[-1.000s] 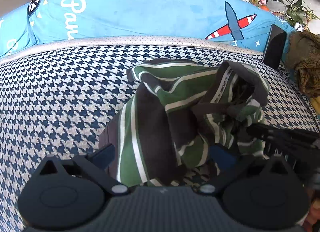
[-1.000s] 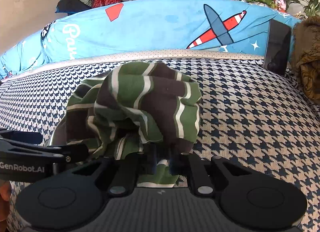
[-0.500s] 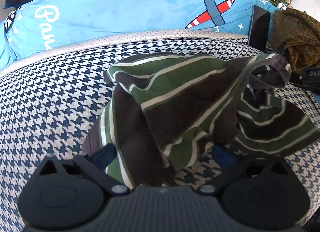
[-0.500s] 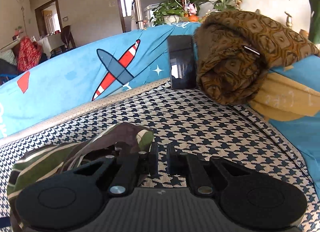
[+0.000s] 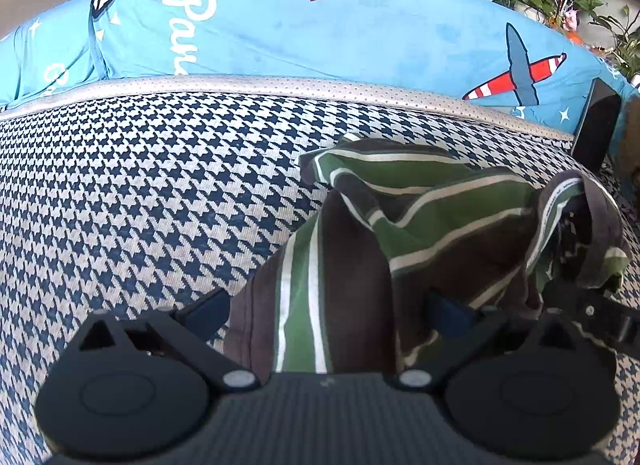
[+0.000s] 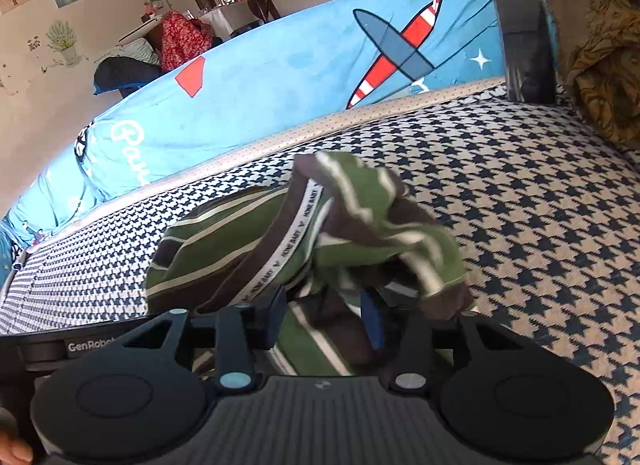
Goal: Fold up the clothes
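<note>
Bunching is our worry: the striped garment (image 5: 408, 233) lies crumpled on the houndstooth sofa seat (image 5: 140, 185). Our left gripper (image 5: 326, 307) straddles it wide open, and our right gripper (image 6: 326, 315), just been opening, holds nothing, so a blind pinch could catch several layers.

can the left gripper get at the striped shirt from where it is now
Probably yes. The left gripper stands open with the green and brown striped shirt bunched between its fingers on the houndstooth cushion. Nothing blocks it; the right gripper, its jaws just opened, sits close alongside.
</note>
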